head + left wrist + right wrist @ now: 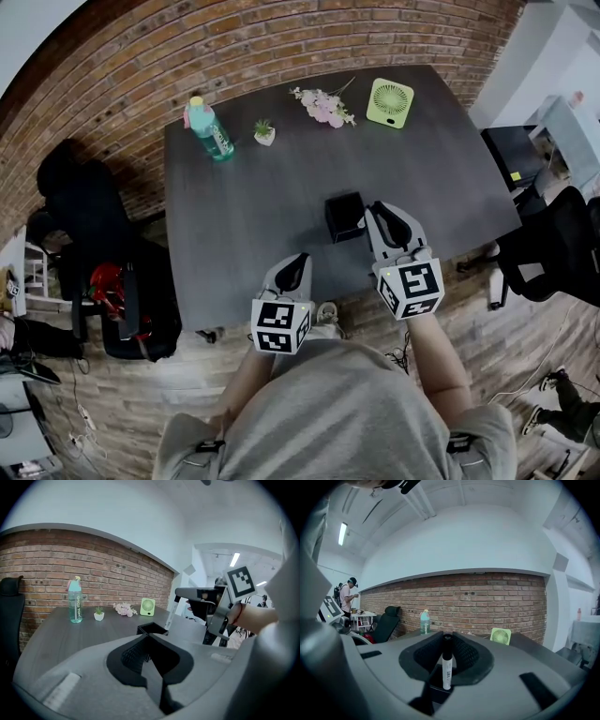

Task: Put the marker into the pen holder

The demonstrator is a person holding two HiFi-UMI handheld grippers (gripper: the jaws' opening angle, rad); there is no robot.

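Note:
A black square pen holder (345, 217) stands on the dark grey table (244, 216), near its front edge. My right gripper (382, 214) hovers just right of the holder, shut on a white marker (447, 667) with a black cap. The marker stands upright between the pads, its lower end right over the holder's opening (437, 693). In the left gripper view the marker (171, 615) hangs slanted beside the holder (152, 629). My left gripper (298, 260) rests at the table's front edge, and its jaws (152, 660) are shut with nothing in them.
Along the table's far side stand a teal bottle (210, 129), a small potted plant (264, 132), pink flowers (323, 106) and a green fan (390, 102). A black chair (84, 216) is left of the table, another chair (553, 244) is right of it. A person (347, 597) stands far off.

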